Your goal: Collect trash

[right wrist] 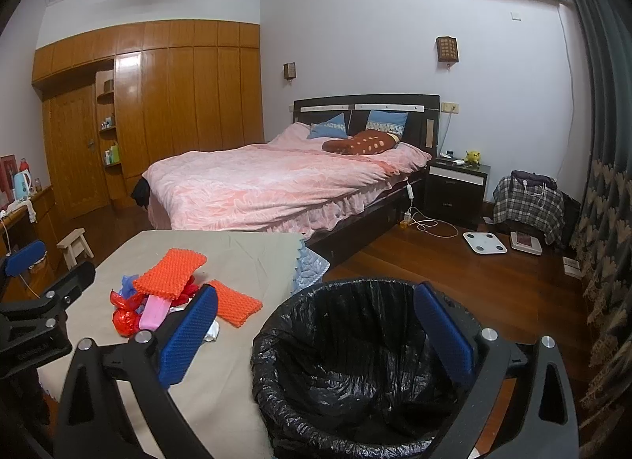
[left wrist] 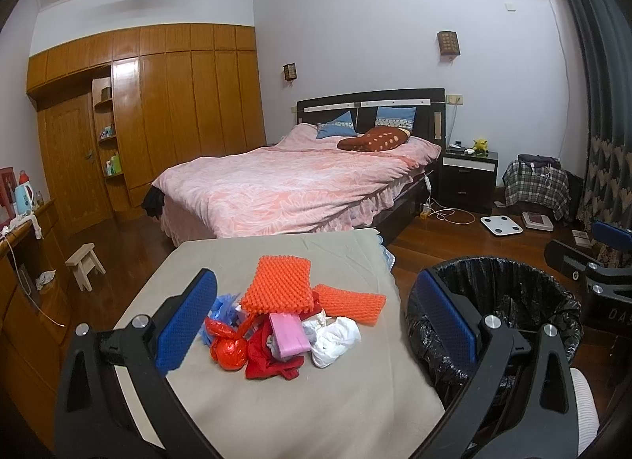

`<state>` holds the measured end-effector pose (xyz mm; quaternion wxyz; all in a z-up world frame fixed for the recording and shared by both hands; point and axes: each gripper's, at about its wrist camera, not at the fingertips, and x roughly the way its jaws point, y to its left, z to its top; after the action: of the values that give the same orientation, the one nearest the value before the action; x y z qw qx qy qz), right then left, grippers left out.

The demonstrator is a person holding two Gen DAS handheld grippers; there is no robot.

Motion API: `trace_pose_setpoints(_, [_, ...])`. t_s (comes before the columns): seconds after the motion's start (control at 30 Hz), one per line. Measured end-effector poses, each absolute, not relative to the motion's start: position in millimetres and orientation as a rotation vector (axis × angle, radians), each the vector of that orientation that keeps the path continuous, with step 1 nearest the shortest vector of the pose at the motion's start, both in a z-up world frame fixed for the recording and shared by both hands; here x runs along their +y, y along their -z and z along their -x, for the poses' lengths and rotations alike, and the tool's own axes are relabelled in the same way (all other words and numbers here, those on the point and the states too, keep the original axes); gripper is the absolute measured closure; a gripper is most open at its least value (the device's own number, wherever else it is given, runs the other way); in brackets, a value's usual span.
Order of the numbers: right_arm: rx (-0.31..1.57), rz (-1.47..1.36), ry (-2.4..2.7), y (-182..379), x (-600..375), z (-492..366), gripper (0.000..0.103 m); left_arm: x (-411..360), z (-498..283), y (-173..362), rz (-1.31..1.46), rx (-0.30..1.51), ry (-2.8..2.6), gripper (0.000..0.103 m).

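Nothing collected yet, by the look of it: the whole trash pile [left wrist: 284,324] sits on the cloth-covered desk [left wrist: 276,411], and the black-lined bin [right wrist: 355,364] just off the desk's right edge shows only bare liner inside. The left gripper [left wrist: 316,324] hangs over the pile, jaws spread wide and holding nothing; the right gripper [right wrist: 316,336] hovers above the bin's mouth, equally wide and empty. In the heap, two orange foam sheets [left wrist: 278,281] lie on top, with a pink packet [left wrist: 288,334], a knotted red bag [left wrist: 227,348], red cloth [left wrist: 268,364], a crumpled white bag [left wrist: 335,338] and a blue bag [left wrist: 225,307] tangled beneath. So the job looks to be at its very start, every piece left to move. How many items lie buried under the foam is hard to say, and the bin's very bottom is cut off by the right gripper's frame.
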<state>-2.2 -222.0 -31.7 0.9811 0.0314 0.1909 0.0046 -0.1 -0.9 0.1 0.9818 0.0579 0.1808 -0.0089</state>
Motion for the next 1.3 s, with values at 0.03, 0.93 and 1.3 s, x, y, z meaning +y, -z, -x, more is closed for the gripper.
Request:
trace_pose_setpoints(0.03, [0.385,-0.063,-0.01,31.6,-221.5,2.3,0.006,-0.6,0.1,0.0,-0.116,0.364,0.018,0.005])
trace_pose_setpoints(0.93, [0.398,-0.062,-0.015,35.1,-218.0,0.5,0.006,-0.4,-0.1,0.0,-0.114,0.366,0.019,0.005])
trace_pose_setpoints(1.3, [0.395,-0.061,-0.015,36.6,-216.9,0.2,0.006,-0.5,-0.1,0.0,-0.113,0.367,0.019,0.005])
